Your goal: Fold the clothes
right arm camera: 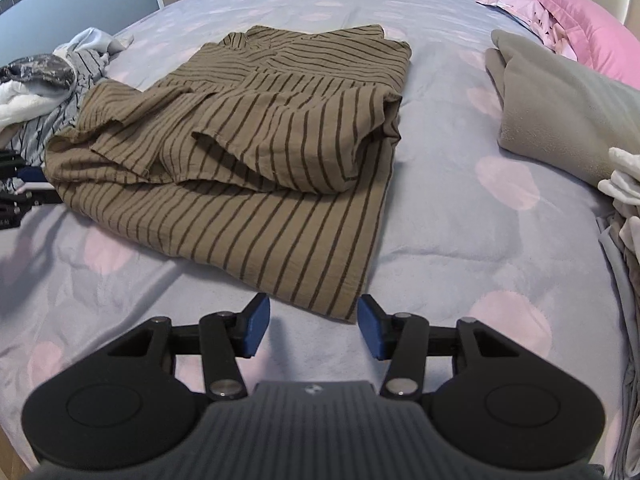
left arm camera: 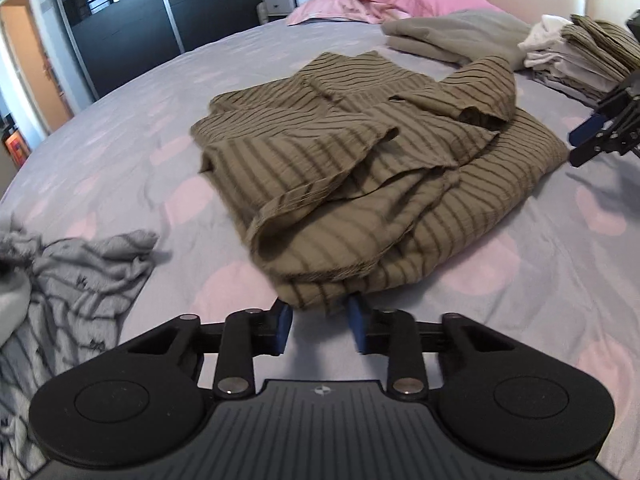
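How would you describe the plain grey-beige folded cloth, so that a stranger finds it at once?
Start at the pink pillow at the head of the bed. Just in front of it lies the grey-beige folded blanket, beside the brown striped garment in the middle of the bed. Unlike that garment, it has no stripes and looks thick and fleecy.
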{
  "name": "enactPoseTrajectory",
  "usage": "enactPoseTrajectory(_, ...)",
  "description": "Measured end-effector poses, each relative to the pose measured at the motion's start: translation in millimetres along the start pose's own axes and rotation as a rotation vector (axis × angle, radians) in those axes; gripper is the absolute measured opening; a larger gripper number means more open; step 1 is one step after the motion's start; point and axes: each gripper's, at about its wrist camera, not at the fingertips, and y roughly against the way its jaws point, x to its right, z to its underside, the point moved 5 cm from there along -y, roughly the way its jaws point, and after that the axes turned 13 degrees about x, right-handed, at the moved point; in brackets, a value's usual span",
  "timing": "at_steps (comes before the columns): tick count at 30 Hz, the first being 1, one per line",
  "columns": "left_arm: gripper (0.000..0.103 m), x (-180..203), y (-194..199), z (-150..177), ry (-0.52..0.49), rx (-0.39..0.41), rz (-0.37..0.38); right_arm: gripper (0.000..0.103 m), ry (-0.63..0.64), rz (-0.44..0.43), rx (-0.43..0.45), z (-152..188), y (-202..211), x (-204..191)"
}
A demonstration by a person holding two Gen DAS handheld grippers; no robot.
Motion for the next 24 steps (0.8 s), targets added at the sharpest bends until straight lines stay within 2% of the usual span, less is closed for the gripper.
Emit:
enactPoseTrajectory(2,0.002,-2,-2,4,0.018,-0.046,0.022,0.052,-0.008,0.007,-0.011,2,-2,3)
enactPoseTrajectory(3,0.000,-4,-2,7,0.033,-0.074,0.030,0.052,-0.010,0.012,-0.013,2,-2,5)
enactPoseTrajectory(5,0.000,-9,-4,14,0.053,-0.124,0.041,0.052,-0.013,0.014,-0.012,2,-3,6)
enactPoseTrajectory(9,0.000,-16,0,18,0.064,-0.154,0.041,0.052,-0.002,0.015,-0.011,2,-2,7)
enactPoseTrajectory(11,0.000,-22,5,21,0.063,-0.171,0.021,0.052,0.014,0.015,-0.004,0,1,5)
enactPoseTrajectory(14,0.002,-33,15,21,0.057,-0.165,-0.048,0.052,0.039,0.012,0.026,-2,8,3)
enactPoseTrajectory(17,0.025,-23,29,16,-0.060,-0.109,-0.098,0.052,0.103,0.021,0.060,-4,15,-6)
enactPoseTrajectory(18,0.029,-14,33,15,-0.125,-0.091,-0.102,0.052,0.138,0.026,0.071,-4,16,-10)
enactPoseTrajectory(21,0.030,16,37,16,-0.315,-0.062,-0.108,0.052,0.245,0.034,0.094,-5,18,-24)
enactPoseTrajectory(24,0.030,42,34,24,-0.522,-0.044,-0.152,0.052,0.376,0.048,0.105,-1,16,-41)
